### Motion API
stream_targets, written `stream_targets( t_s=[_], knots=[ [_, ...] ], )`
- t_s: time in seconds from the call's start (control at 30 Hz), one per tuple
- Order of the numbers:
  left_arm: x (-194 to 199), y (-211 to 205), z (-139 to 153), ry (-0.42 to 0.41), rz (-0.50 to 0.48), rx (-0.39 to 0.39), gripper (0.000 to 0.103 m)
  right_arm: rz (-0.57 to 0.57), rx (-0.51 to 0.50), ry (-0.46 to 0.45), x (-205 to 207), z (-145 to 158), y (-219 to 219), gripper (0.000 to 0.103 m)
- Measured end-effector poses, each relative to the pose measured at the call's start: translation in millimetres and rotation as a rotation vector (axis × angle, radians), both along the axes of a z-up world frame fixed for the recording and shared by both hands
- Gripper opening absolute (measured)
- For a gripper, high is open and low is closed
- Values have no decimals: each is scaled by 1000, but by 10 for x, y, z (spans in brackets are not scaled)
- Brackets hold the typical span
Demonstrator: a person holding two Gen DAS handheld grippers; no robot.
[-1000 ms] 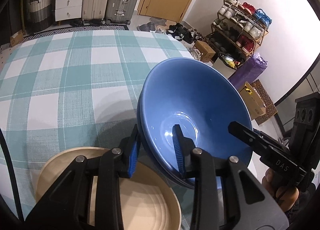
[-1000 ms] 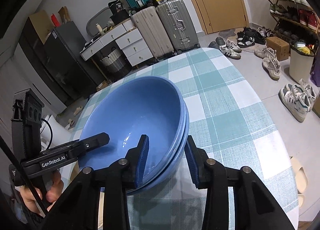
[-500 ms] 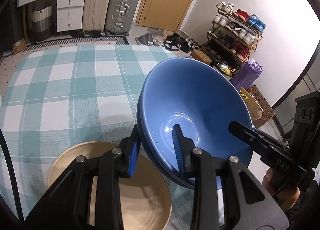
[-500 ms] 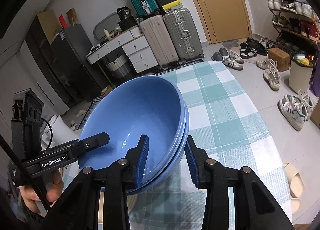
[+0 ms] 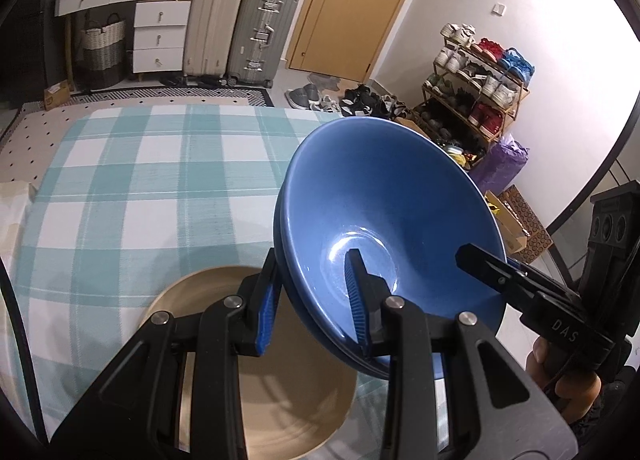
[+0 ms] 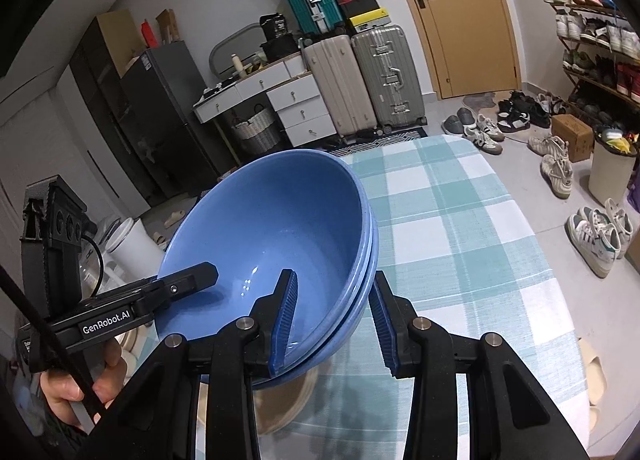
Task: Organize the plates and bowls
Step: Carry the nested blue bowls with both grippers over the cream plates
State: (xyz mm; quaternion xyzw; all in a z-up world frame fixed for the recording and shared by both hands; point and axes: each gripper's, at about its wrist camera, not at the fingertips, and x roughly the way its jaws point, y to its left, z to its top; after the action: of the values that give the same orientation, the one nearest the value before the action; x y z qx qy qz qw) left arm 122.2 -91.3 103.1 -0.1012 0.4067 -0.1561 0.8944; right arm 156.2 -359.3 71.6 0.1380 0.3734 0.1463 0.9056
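Clamping the stacked blue bowls (image 5: 384, 220) by opposite rims: left gripper (image 5: 312, 300) pinched over the near rim, one pad inside, one outside; right gripper (image 6: 332, 316) gripping likewise on the far side. Bowls held tilted, raised above the beige plate (image 5: 280, 400), just below the left fingers, on the checked tablecloth (image 5: 140, 188)

Two nested bowls (image 5: 392, 196) are solid mid-blue with a glossy sheen; the plate (image 5: 288, 404) at 6 o'clock below them is plain beige. The tablecloth (image 5: 132, 196), toward 10 o'clock, is a teal-and-white check. The left gripper (image 5: 312, 300) and right gripper (image 6: 332, 320) are black with blue ribbed pads
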Motion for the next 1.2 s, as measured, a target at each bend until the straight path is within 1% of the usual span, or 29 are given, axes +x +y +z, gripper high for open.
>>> stream_targets(
  t_s=[0.23, 0.47, 0.73, 1.2],
  knots=[
    [-254, 250, 89, -7, 45, 24, 28, 50, 13, 2, -10, -22, 228, 38],
    [-429, 512, 58, -5, 97, 34, 28, 102, 15, 12, 20, -104, 469, 38],
    [-509, 737, -92, 23, 134, 38, 28, 137, 16, 40, 45, -228, 694, 38],
    [-378, 937, -444, 71, 170, 35, 28, 174, 1, 78, 108, -411, 897, 38]
  ],
)
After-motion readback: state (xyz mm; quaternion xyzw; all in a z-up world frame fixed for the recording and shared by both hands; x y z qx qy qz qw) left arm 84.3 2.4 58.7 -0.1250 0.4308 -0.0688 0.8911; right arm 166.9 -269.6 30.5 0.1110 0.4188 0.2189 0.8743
